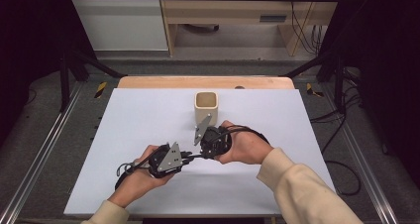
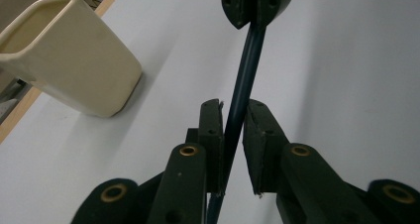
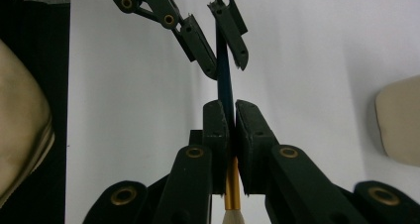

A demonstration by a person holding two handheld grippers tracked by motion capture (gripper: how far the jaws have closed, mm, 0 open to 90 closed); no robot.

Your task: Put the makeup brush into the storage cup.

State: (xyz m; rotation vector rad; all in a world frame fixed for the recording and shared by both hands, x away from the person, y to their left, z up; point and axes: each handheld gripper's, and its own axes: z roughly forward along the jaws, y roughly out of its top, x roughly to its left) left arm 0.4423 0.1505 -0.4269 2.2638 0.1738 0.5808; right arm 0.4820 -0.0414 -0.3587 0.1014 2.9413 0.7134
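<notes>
Overhead, white tabletop [image 1: 124,149], grey floor [image 1: 29,149].

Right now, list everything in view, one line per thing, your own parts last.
paintbrush: one, dark blue handle, gold ferrule, pale bristles; held between both tongs above the table
cup: one, cream, square, upright at the far middle of the table, apart from the tongs
table: one, white top, wooden far edge
left tongs: black, shut on the brush handle
right tongs: black, shut on the brush by the ferrule
hands: two, cream sleeves, entering from the near edge
</notes>
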